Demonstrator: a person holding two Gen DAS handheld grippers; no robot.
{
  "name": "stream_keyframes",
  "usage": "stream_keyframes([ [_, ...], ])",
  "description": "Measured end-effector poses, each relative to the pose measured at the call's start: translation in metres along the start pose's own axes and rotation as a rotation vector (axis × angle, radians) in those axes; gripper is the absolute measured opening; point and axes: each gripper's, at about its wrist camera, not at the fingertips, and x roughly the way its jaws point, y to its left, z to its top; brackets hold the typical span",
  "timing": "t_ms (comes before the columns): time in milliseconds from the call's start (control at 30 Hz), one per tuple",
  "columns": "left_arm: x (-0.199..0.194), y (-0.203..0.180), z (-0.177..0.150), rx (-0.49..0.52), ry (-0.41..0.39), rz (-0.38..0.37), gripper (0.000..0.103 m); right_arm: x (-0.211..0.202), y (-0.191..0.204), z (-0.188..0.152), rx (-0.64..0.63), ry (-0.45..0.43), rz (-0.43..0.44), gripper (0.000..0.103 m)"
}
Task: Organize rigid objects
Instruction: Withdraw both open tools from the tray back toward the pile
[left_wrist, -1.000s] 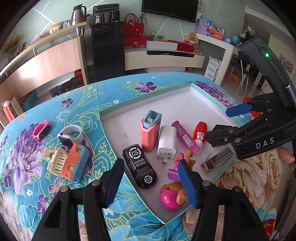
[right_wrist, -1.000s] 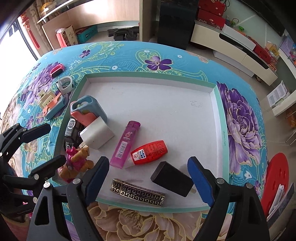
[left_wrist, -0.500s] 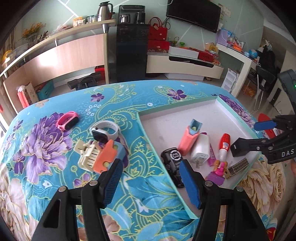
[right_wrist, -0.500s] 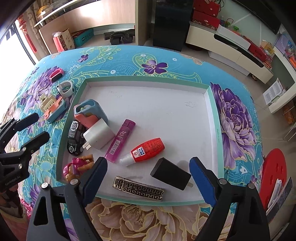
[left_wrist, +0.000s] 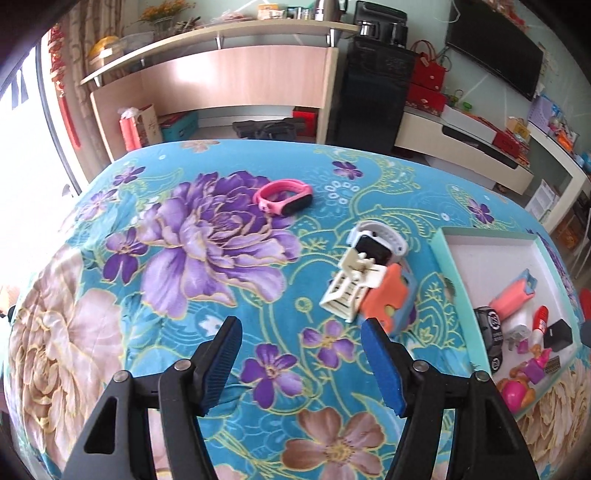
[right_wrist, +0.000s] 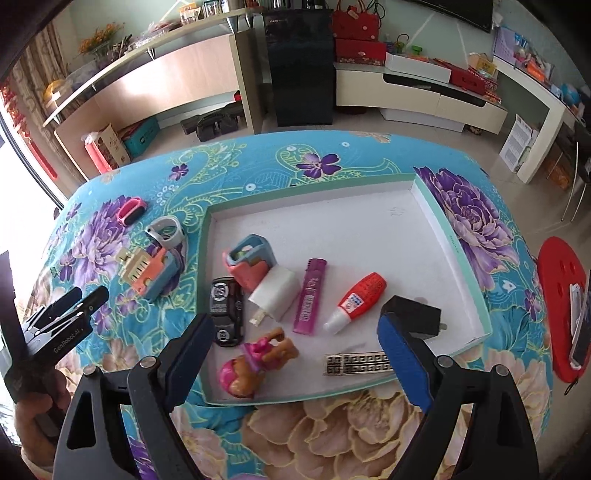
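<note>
My left claw (left_wrist: 301, 363) gapes wide, empty. Next item: cream hard-plastic hair clip (left_wrist: 349, 290), light, stiff; I'd pinch its body.

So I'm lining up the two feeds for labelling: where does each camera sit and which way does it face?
Left wrist: above the floral tablecloth, facing the pink band; open left gripper shows.
Right wrist: above the tray, facing the toy car; open right gripper shows.
Shared: tray, car, band.
</note>
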Motion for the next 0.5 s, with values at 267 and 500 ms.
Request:
stream_keyframes([
  [267,-0.006,0.045,-0.001,-0.11,-0.01,0.091,0.073,-0.005,0.069,0.016,-0.055,-0.048,0.013,0.09],
  [500,-0.003,0.066,-0.004,-0.169,0.005,0.137,0.076,0.008,0.12,0.032,-0.097,-0.091,0.074,0.09],
])
